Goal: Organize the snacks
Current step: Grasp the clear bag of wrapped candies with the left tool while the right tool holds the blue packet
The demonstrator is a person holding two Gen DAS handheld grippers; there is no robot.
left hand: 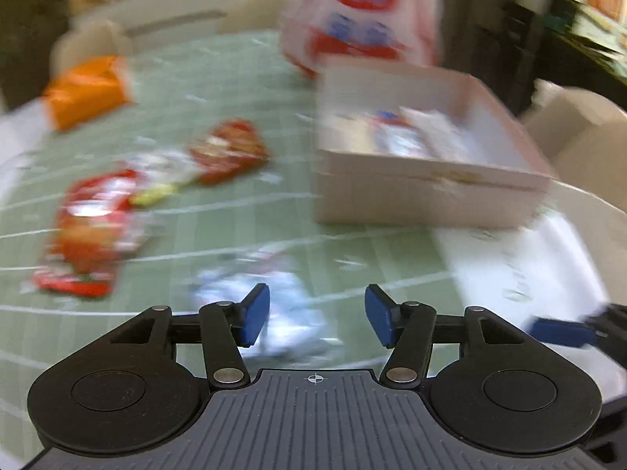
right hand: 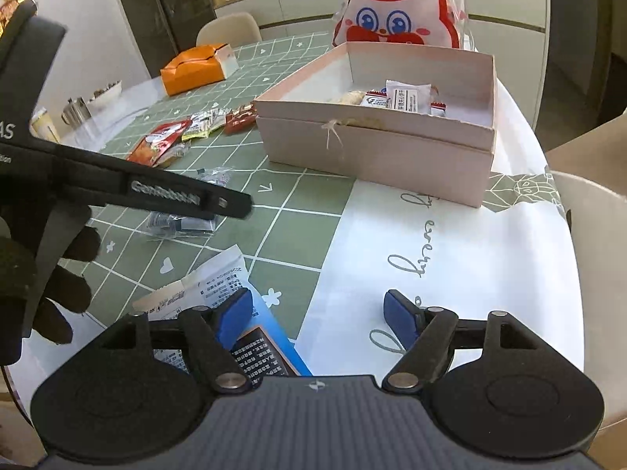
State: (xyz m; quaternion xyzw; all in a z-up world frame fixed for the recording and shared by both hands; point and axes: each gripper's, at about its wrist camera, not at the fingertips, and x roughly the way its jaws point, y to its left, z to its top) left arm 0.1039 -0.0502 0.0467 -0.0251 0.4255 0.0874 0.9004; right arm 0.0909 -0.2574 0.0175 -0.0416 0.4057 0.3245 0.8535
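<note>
A few packets already lie in my pink box; red snack packets near the table's left edge remain. My left gripper and right gripper gape, holding nothing.

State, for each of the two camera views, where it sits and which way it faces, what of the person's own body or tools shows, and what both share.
Left wrist: on the left gripper, low over the green checked tablecloth, facing a clear silvery snack packet; its open fingers show.
Right wrist: on the right gripper, facing the pale pink cardboard box; open fingers and black-gloved left hand show.
Shared: box, tablecloth, rabbit-face snack bag.
</note>
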